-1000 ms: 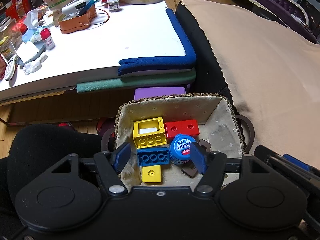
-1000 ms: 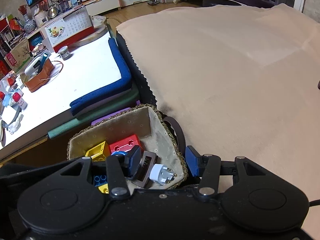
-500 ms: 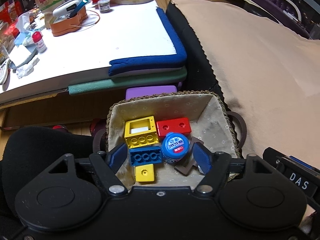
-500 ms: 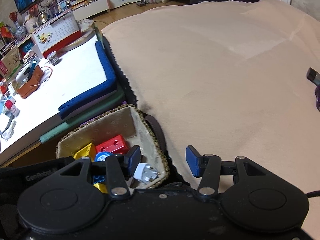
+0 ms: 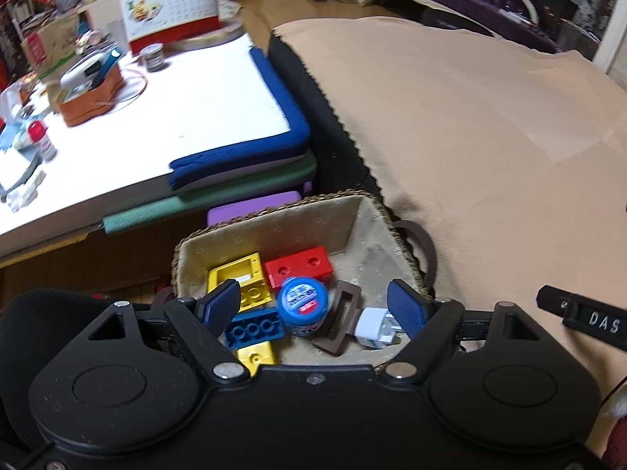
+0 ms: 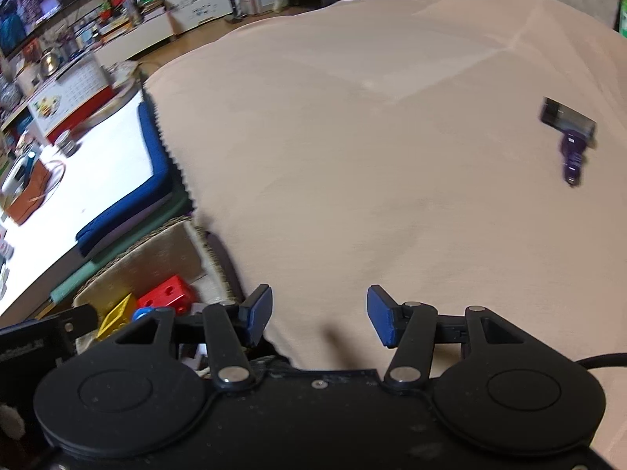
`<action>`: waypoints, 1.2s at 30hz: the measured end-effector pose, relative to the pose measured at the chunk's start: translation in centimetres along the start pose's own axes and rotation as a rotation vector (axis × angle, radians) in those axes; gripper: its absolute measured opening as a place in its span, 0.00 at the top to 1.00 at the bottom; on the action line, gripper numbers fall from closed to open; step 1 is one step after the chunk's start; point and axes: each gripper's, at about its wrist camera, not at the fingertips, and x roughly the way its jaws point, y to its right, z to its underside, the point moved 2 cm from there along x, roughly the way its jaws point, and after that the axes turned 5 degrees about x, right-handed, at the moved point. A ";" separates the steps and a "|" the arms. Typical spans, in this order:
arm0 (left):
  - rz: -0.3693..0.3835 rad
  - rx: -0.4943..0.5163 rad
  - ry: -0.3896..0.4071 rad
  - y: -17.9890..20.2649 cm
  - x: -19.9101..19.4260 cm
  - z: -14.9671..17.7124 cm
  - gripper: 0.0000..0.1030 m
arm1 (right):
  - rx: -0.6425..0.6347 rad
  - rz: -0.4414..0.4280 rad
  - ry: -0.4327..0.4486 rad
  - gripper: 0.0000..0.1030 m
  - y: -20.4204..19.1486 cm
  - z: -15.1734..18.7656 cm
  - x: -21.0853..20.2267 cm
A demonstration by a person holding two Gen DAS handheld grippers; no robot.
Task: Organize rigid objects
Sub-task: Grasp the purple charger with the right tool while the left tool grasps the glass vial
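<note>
1. Left gripper [image 5: 313,305]: jaws wide apart, holding nothing, poised over the woven basket [image 5: 395,227].
2. Between its fingers lie a blue bottle cap [image 5: 301,304], blue brick [image 5: 254,329], brown frame [image 5: 339,317] and white plug [image 5: 374,327]; a red brick [image 5: 299,267] lies just ahead.
3. Right gripper [image 6: 318,315]: jaws spread, empty, above the beige cover [image 6: 372,156].
4. Purple object [image 6: 570,139]: far ahead, to the right.

Bricks [image 5: 299,266], cap [image 5: 302,306], plug [image 5: 377,327] in basket [image 5: 395,231]; blanket [image 5: 490,149] right; table [image 5: 188,98] behind-left.
</note>
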 end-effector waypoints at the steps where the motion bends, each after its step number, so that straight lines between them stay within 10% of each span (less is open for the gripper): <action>1: 0.005 0.009 0.003 0.2 0.0 0.0 0.24 | 0.013 0.004 0.004 0.48 0.7 -0.1 0.0; 36: 0.224 0.303 -0.068 15.5 0.9 -1.7 0.23 | 0.358 0.185 0.256 0.45 24.1 -1.2 -3.4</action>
